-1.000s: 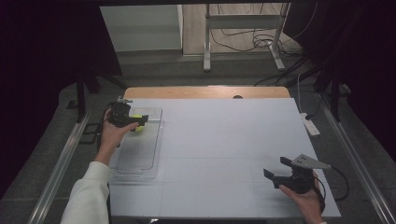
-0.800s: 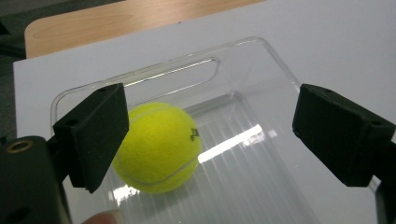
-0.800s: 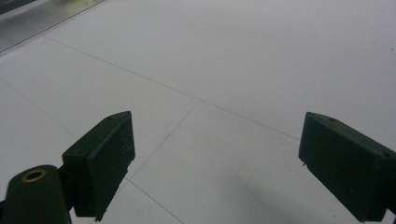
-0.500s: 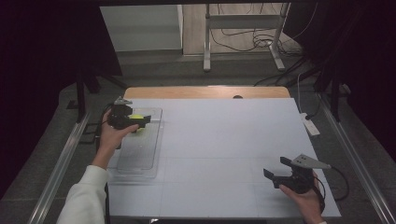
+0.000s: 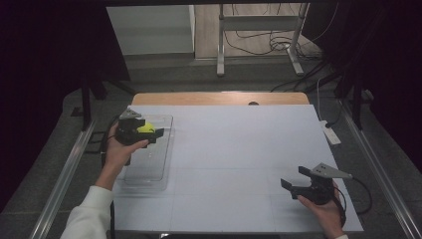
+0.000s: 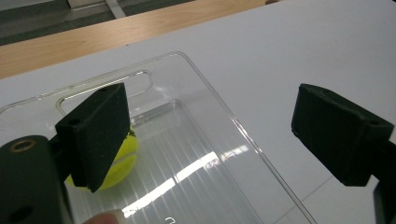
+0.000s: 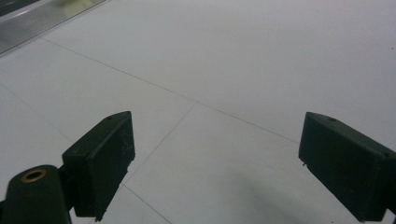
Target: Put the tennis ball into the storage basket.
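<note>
A yellow tennis ball (image 5: 145, 128) lies in the far end of a clear plastic tray (image 5: 149, 169) at the table's left. My left gripper (image 5: 156, 136) hovers over that end, open; its jaws have just been closing slightly with nothing between them. In the left gripper view the ball (image 6: 119, 163) rests on the tray floor (image 6: 196, 158), half hidden behind the left jaw, outside the gap of the gripper (image 6: 210, 135). My right gripper (image 5: 294, 178) is held near the front right of the white table, and its jaws stand open (image 7: 215, 158) over bare surface.
The white tabletop (image 5: 239, 149) has a wooden strip (image 5: 219, 98) along its far edge. A white power strip (image 5: 331, 134) lies at the right edge. Behind the table stands a metal frame (image 5: 259, 40) with cables on the floor.
My left gripper has shifted a little toward the near side above the tray's far end. The ball stays in the tray. The right gripper has kept still.
</note>
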`<action>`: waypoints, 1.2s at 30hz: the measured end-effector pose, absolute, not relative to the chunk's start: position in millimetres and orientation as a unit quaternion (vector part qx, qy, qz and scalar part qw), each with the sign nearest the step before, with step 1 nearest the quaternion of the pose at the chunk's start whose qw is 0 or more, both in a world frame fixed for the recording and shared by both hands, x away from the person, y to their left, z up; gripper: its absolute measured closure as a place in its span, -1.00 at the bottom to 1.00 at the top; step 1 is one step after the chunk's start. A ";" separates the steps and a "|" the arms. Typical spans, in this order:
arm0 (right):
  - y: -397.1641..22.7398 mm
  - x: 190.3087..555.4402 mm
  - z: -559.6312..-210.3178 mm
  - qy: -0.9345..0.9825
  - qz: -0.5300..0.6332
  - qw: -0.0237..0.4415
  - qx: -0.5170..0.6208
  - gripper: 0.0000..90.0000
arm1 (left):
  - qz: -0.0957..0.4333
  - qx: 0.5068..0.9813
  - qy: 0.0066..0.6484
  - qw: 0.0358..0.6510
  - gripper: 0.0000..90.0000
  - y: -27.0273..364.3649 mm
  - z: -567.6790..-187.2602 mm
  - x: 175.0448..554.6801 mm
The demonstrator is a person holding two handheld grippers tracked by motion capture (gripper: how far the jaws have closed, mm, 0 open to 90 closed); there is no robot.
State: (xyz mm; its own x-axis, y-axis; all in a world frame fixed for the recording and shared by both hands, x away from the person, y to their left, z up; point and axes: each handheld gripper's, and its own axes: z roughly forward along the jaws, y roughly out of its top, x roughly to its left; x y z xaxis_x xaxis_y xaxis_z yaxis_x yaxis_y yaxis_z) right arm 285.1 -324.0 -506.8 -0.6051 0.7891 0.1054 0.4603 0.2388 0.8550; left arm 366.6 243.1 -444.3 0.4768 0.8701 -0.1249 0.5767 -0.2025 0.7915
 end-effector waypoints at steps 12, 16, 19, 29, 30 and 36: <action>-327.6 283.4 -507.8 0.764 0.462 0.178 0.413 -0.75 | 0.170 0.760 0.463 0.423 -0.72 238.4 -452.6 350.9; -326.9 283.7 -507.7 0.764 0.463 0.177 0.412 -0.75 | 0.166 0.761 0.463 0.424 -0.72 236.6 -455.1 346.2; -327.5 283.7 -507.7 0.764 0.463 0.177 0.413 -0.76 | 0.165 0.763 0.459 0.424 -0.71 235.6 -455.3 342.8; -326.1 281.3 -504.6 0.763 0.466 0.180 0.410 -0.76 | 0.159 0.768 0.444 0.433 -0.71 232.7 -459.5 318.8; -325.7 281.3 -504.4 0.764 0.466 0.180 0.409 -0.76 | 0.157 0.769 0.443 0.433 -0.71 232.2 -460.8 314.7; -324.3 281.7 -503.2 0.762 0.470 0.178 0.408 -0.76 | 0.153 0.771 0.437 0.438 -0.71 229.5 -467.7 296.7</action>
State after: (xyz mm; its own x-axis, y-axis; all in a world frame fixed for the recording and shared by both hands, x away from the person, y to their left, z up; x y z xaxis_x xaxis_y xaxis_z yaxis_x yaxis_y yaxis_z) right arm 281.7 -324.3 -503.2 -0.6044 0.7887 0.1126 0.4549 0.2256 0.8615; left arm 296.7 229.5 -467.7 0.5715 0.8074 -0.1462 0.5394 -0.2354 0.8085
